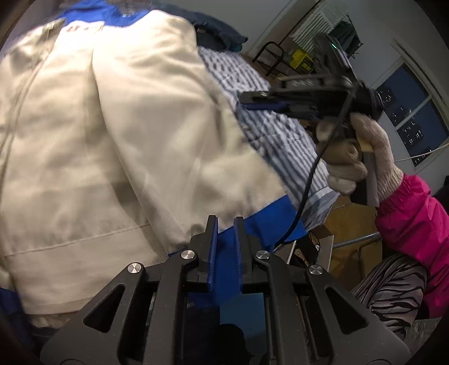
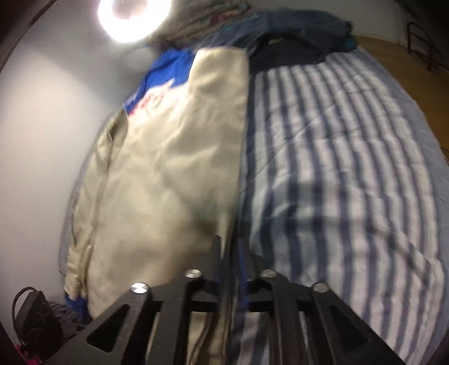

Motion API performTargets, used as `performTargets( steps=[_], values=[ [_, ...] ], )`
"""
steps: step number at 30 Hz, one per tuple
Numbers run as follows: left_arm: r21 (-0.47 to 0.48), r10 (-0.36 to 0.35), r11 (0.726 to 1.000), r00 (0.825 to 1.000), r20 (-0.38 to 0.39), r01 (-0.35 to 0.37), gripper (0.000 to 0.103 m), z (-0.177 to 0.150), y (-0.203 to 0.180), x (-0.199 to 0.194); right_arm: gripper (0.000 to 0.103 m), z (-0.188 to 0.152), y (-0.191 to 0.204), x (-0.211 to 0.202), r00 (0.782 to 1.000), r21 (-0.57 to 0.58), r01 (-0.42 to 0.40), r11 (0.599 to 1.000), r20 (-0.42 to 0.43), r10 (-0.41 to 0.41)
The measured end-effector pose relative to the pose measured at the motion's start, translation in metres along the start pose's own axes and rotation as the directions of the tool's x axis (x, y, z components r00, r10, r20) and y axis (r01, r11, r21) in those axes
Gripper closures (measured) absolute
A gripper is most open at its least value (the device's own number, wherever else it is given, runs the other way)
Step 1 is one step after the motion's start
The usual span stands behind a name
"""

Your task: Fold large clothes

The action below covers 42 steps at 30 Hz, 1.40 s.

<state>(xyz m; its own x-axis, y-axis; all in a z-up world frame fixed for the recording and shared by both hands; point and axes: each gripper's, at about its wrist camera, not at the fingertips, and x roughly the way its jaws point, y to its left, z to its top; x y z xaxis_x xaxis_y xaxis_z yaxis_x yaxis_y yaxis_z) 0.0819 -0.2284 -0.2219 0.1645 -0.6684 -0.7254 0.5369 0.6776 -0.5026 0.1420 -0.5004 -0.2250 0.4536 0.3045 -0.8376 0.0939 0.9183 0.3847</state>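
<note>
Cream jacket [image 1: 112, 134] with royal-blue yoke, hem band and cuff, red lettering near the collar; lies flat on the striped bed cover [image 2: 350, 168], lengthwise along the bed's wall-side edge. One side panel folded in over the body, forming a straight long edge toward the bed's middle. Collar end toward the dark bedding at the head; blue hem at the foot edge.

place: home bedroom | evidence: bed with striped quilt [image 2: 350, 168] — dark bedding [image 2: 294, 31] heaped at its far end | wood floor [image 1: 348, 221] | night window [image 1: 412, 112] far right — round lamp [image 2: 132, 16] on wall
</note>
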Motion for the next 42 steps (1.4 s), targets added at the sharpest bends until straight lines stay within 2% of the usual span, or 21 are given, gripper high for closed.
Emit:
performTargets(
  steps=[2, 4, 6, 8, 10, 14, 17, 19, 22, 24, 27, 29, 31, 35, 38, 40, 42],
  values=[
    [0.009, -0.007, 1.0, 1.0, 0.008, 0.007, 0.095, 0.006, -0.007, -0.005, 0.079, -0.009, -0.006, -0.023, 0.999, 0.002, -0.021, 1.0, 0.03, 0.021],
    [0.016, -0.013, 1.0, 1.0, 0.01, 0.013, 0.094, 0.011, -0.014, -0.007, 0.073, -0.019, -0.009, -0.044, 0.997, -0.006, -0.052, 0.999, 0.048, 0.052],
    [0.028, -0.01, 1.0, 1.0, -0.003, 0.01, 0.081, 0.023, -0.024, 0.0, 0.069, -0.03, -0.01, -0.067, 0.995, -0.027, -0.061, 0.998, 0.08, 0.063],
    [0.044, -0.005, 0.999, 1.0, -0.023, 0.006, 0.05, 0.036, -0.04, 0.013, 0.068, -0.04, -0.01, -0.085, 0.993, -0.046, -0.043, 0.998, 0.106, 0.048],
    [0.067, 0.016, 0.998, 0.998, -0.053, -0.012, 0.039, 0.043, -0.053, 0.029, 0.068, -0.049, -0.015, -0.1, 0.991, -0.047, -0.034, 0.998, 0.126, 0.04],
    [0.097, 0.157, 0.985, 0.978, -0.14, -0.144, 0.039, 0.056, -0.074, 0.071, 0.068, -0.06, -0.035, -0.115, 0.988, 0.004, -0.011, 1.0, 0.156, 0.01],
    [0.084, 0.197, 0.979, 0.957, -0.211, -0.183, 0.039, 0.058, -0.078, 0.097, 0.068, -0.063, -0.054, -0.124, 0.983, 0.06, -0.012, 0.998, 0.181, 0.001],
    [0.09, 0.246, 0.969, 0.944, -0.22, -0.232, 0.039, 0.057, -0.078, 0.109, 0.068, -0.064, -0.065, -0.129, 0.981, 0.091, -0.024, 0.996, 0.196, 0.006],
    [0.136, 0.277, 0.958, 0.94, -0.199, -0.253, 0.037, 0.052, -0.083, 0.114, 0.068, -0.063, -0.074, -0.133, 0.977, 0.119, -0.042, 0.992, 0.212, 0.016],
    [0.188, 0.296, 0.946, 0.938, -0.179, -0.263, 0.037, 0.048, -0.088, 0.117, 0.068, -0.062, -0.076, -0.132, 0.977, 0.12, -0.046, 0.992, 0.214, 0.02],
    [0.224, 0.302, 0.938, 0.942, -0.147, -0.265, 0.051, 0.044, -0.086, 0.114, 0.068, -0.06, -0.077, -0.13, 0.977, 0.118, -0.055, 0.992, 0.213, 0.028],
    [0.192, 0.257, 0.955, 0.955, -0.145, -0.228, 0.072, 0.047, -0.077, 0.11, 0.068, -0.058, -0.074, -0.127, 0.977, 0.115, -0.058, 0.992, 0.212, 0.033],
    [0.096, 0.146, 0.987, 0.976, -0.163, -0.131, 0.088, 0.052, -0.062, 0.1, 0.068, -0.055, -0.072, -0.123, 0.977, 0.112, -0.063, 0.992, 0.21, 0.038],
    [-0.01, 0.034, 0.999, 0.993, -0.116, -0.036, 0.09, 0.056, -0.042, 0.068, 0.068, -0.048, -0.064, -0.117, 0.974, 0.108, -0.109, 0.988, 0.21, 0.084],
    [-0.108, -0.058, 0.993, 0.996, -0.072, 0.05, 0.091, 0.059, -0.025, 0.043, 0.068, -0.041, -0.058, -0.108, 0.971, 0.108, -0.146, 0.983, 0.203, 0.122],
    [-0.157, -0.105, 0.983, 0.994, -0.038, 0.098, 0.091, 0.061, -0.016, 0.029, 0.065, -0.035, -0.055, -0.1, 0.97, 0.111, -0.171, 0.979, 0.195, 0.147],
    [-0.189, -0.126, 0.975, 0.992, -0.016, 0.12, 0.091, 0.063, -0.009, 0.018, 0.056, -0.025, -0.051, -0.088, 0.967, 0.122, -0.201, 0.972, 0.183, 0.177]
  ],
)
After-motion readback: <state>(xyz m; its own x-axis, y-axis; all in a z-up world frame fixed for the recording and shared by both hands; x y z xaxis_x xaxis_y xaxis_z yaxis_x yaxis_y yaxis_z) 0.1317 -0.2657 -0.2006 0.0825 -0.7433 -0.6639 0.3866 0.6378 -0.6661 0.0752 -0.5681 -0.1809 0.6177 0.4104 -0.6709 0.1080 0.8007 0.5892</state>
